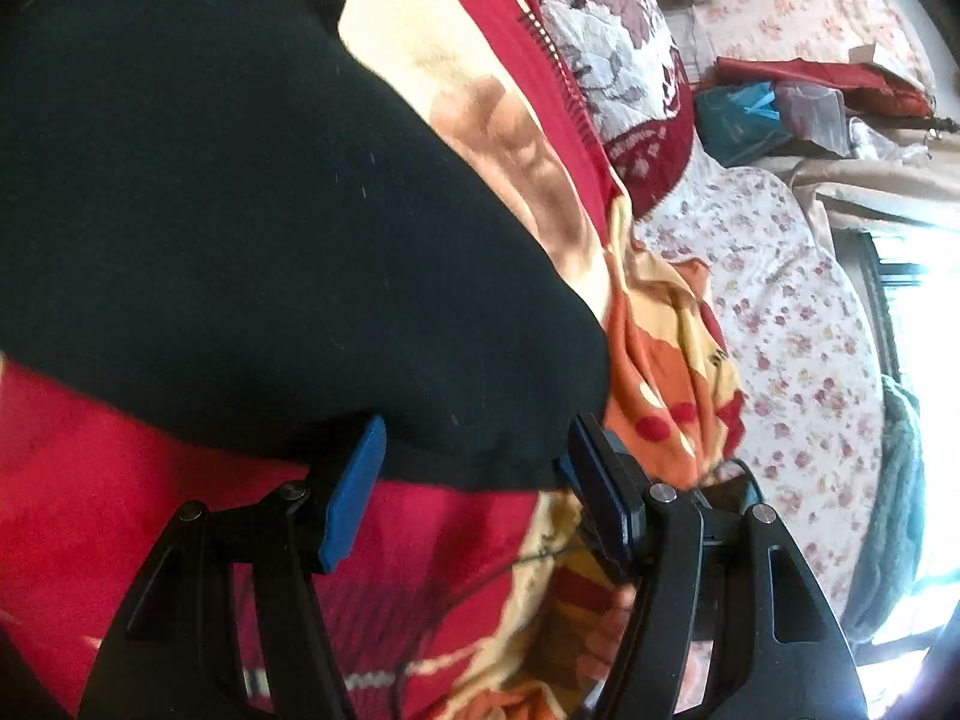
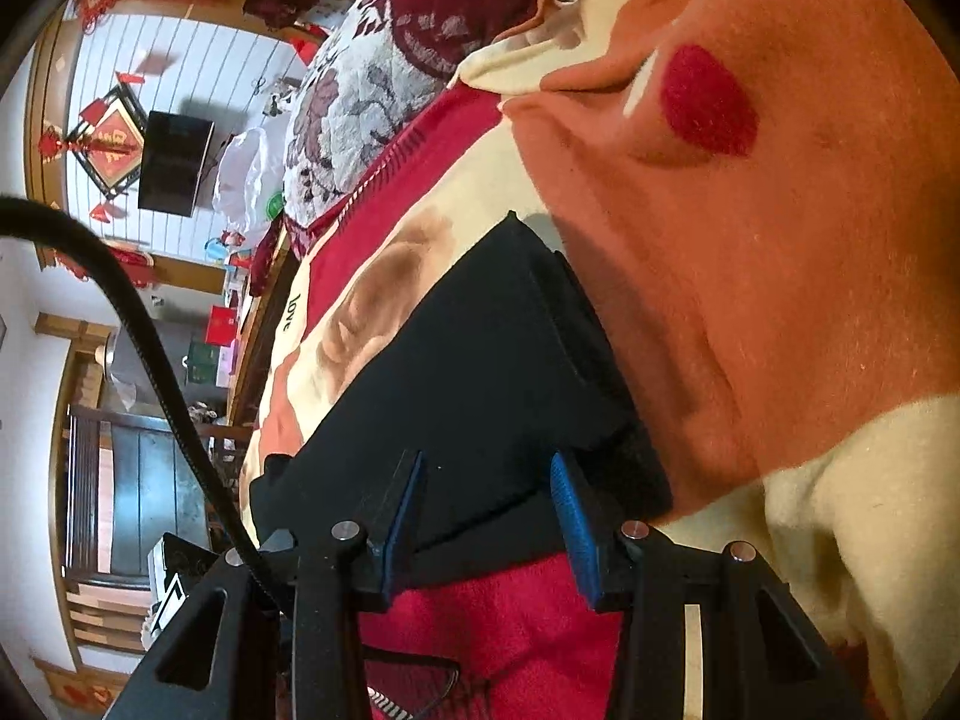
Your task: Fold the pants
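Note:
Black pants [image 1: 240,210] lie on a red, orange and cream blanket [image 1: 120,510] on a bed. In the left wrist view their near edge runs between the blue pads of my left gripper [image 1: 477,444]. Its jaws stand wide apart, and the pads do not press on the cloth. In the right wrist view the pants [image 2: 480,360] look folded, with a thick layered edge on the right. My right gripper [image 2: 487,468] straddles their near edge with its jaws partly apart, and the cloth lies flat between the pads. A raised fold of the blanket [image 2: 780,240] stands close on the right.
A floral and maroon quilt [image 1: 606,48] is piled behind the pants, with a floral sheet [image 1: 780,330] and bags [image 1: 744,114] further right beside a bright window. A black cable [image 2: 150,348] hangs at left, with a dark screen [image 2: 174,162] on the far wall.

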A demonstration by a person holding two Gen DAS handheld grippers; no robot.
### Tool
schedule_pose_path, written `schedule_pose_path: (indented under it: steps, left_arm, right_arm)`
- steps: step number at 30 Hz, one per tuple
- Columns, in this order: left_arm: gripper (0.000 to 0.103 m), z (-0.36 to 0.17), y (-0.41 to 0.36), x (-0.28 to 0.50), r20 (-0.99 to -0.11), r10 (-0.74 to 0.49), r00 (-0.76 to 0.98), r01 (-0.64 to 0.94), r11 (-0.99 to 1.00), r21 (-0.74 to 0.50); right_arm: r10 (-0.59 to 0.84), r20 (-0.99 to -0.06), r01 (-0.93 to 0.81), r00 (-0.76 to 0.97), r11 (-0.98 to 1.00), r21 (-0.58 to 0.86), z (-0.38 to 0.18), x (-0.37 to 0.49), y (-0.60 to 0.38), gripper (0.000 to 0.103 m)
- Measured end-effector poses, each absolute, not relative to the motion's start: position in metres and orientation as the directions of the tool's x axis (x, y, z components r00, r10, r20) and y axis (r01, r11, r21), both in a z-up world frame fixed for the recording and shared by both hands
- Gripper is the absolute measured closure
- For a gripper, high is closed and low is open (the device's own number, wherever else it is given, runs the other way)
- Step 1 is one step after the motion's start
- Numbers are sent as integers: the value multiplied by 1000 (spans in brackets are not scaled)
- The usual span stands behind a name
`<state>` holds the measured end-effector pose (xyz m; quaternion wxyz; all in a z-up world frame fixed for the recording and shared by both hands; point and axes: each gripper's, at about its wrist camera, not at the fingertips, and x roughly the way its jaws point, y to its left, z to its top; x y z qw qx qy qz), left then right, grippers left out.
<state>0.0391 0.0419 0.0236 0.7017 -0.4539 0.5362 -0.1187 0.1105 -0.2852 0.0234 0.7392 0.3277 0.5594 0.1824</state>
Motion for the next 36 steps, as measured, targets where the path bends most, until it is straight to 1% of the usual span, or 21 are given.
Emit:
schedule_pose_path:
  steps: [3,5,7,11,15,16,17,18,19,20,21,23,26,28,30,31,34,36]
  left_arm:
    - [40,18,41,31,-668,-633,391,-335,579,-744]
    - [40,11,47,31,-646,-646,406,-359,537,-763]
    - [40,13,50,34,-644,-641,418,-371,526,-765]
    - [40,19,51,44,-643,-613,459,-345,544,-765]
    - [40,18,52,46,-626,-617,478,-345,523,-779]
    - [43,17,51,45,-626,-615,480,-339,528,-779]
    - [56,15,52,43,-630,-609,481,-333,538,-775]
    - [64,14,51,43,-642,-603,474,-337,550,-765]
    - [76,13,52,43,-650,-599,467,-340,557,-758]
    - [82,11,54,42,-649,-600,467,-345,552,-759]
    - [84,9,56,42,-644,-605,468,-349,543,-764]
    - [87,10,59,40,-638,-614,465,-350,535,-769]
    - [87,18,56,38,-641,-608,468,-326,556,-765]
    - [87,21,54,38,-639,-609,469,-312,563,-765]
    - [87,22,52,38,-639,-610,469,-310,563,-766]
    - [87,22,52,38,-640,-609,469,-312,563,-765]
    - [87,22,51,40,-643,-611,462,-321,561,-763]
    - [87,23,51,40,-642,-612,462,-322,559,-765]
  right_arm:
    - [641,-697,114,321,705,700,23,109,-287,62]
    - [645,-692,125,324,696,707,22,108,-289,62]
    - [645,-692,125,324,695,708,22,107,-288,62]
    - [649,-686,130,330,689,713,21,107,-289,62]
    - [644,-674,114,361,687,718,20,107,-290,63]
    - [637,-673,109,376,691,714,20,107,-290,66]
    - [626,-679,106,384,701,706,20,107,-289,78]
    - [615,-686,105,389,710,696,20,107,-289,88]
    - [610,-687,104,395,713,693,20,106,-289,91]
    - [606,-688,102,399,716,690,21,104,-289,95]
    - [602,-689,99,404,720,687,23,102,-290,96]
    - [592,-693,92,412,729,678,30,98,-292,96]
    - [595,-697,115,400,722,683,36,91,-298,96]
    - [582,-715,151,388,725,672,35,86,-300,93]
    - [583,-718,175,379,717,675,30,83,-302,84]
    - [578,-726,187,372,720,669,27,83,-302,82]
    - [591,-711,196,381,700,686,22,89,-302,81]
    - [574,-738,218,356,716,663,17,97,-299,81]
